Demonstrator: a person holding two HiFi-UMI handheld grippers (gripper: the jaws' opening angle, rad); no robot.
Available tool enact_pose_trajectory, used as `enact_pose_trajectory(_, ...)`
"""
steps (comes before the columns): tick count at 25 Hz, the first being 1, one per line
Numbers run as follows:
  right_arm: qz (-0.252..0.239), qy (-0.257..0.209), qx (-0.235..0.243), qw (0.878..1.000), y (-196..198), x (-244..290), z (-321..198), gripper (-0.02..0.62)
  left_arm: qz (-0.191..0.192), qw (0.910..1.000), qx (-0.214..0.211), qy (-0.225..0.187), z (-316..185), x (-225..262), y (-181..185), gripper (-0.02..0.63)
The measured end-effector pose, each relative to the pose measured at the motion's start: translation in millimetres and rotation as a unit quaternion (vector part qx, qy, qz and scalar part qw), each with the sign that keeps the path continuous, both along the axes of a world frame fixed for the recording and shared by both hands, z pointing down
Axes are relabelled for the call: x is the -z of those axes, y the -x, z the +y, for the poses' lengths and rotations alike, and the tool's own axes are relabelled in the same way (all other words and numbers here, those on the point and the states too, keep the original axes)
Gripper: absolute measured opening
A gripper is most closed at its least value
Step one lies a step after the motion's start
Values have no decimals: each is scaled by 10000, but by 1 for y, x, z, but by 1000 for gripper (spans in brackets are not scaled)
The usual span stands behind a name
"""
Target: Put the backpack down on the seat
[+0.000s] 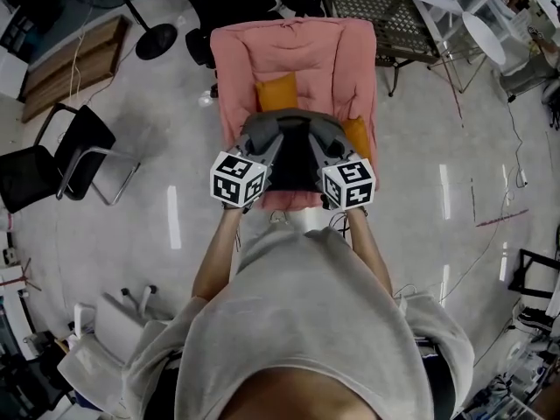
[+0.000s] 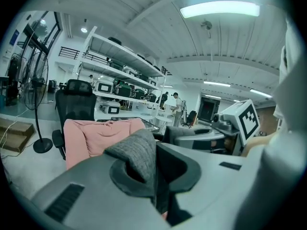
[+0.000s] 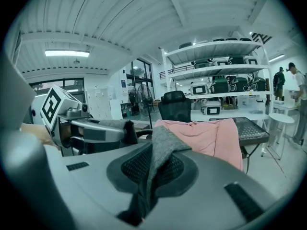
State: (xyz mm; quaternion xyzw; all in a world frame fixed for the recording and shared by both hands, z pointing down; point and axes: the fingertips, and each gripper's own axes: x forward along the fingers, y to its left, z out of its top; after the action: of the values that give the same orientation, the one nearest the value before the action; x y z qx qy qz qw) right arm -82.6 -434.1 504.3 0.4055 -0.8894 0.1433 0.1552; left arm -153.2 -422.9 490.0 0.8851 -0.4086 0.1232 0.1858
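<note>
A grey and black backpack (image 1: 293, 151) with orange parts hangs between my two grippers over the front of the pink-covered seat (image 1: 293, 55). My left gripper (image 1: 265, 154) is shut on a fold of the backpack's grey fabric (image 2: 139, 155) at its left side. At the right side, my right gripper (image 1: 330, 154) pinches another grey fold (image 3: 158, 159). In both gripper views the pink seat back (image 2: 98, 135) (image 3: 211, 135) stands just beyond the jaws. Whether the backpack's bottom touches the seat is hidden by the bag itself.
A black folding chair (image 1: 57, 160) stands at the left, and a fan base (image 1: 156, 40) behind it. A dark mesh chair (image 1: 381, 11) and a round white table (image 1: 484, 38) are at the back right. Cables lie on the glossy floor (image 1: 477, 208). Shelving (image 3: 216, 80) lines the wall.
</note>
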Motion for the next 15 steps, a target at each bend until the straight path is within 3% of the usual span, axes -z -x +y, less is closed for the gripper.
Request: enact_pose_trajectory(15, -110, 363, -185, 9991, -27, -32, -10, 28, -292, 9991, -227, 226, -13, -31, -27, 31)
